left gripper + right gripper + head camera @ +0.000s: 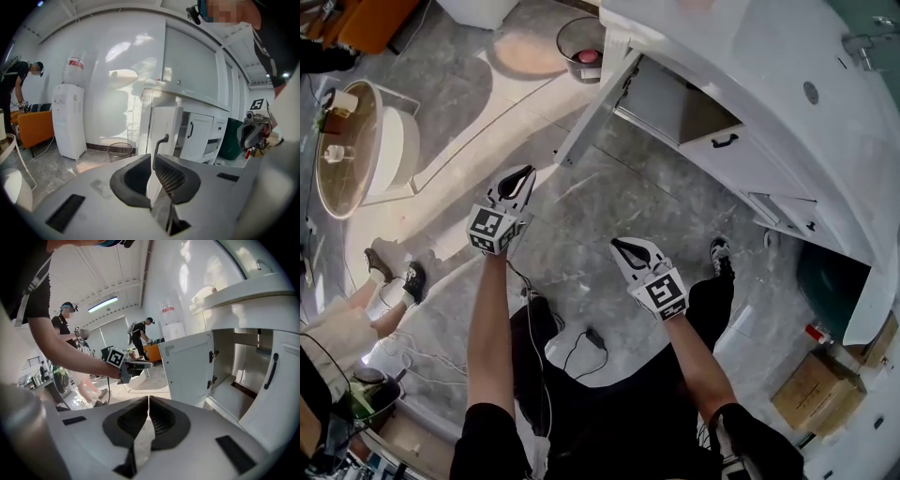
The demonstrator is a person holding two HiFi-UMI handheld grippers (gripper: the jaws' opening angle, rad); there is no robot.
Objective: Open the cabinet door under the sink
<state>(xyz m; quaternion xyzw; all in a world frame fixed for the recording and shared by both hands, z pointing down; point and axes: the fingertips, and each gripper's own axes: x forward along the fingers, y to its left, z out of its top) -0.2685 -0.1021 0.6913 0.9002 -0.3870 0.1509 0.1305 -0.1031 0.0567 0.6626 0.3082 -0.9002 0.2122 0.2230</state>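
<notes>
The white cabinet under the sink counter has its left door swung wide open, and the inside shows bare. The left gripper view shows that door and its black handle beyond the jaws. My left gripper is shut on nothing, out on the floor side and apart from the door. My right gripper is also shut and empty, nearer to me. In the right gripper view the open door stands left of the closed right door's black handle.
A wire waste bin stands beyond the open door, and a water dispenser stands against the wall. A round table and another person's legs are at the left. Cables lie on the floor. A cardboard box and a green bin sit at the right.
</notes>
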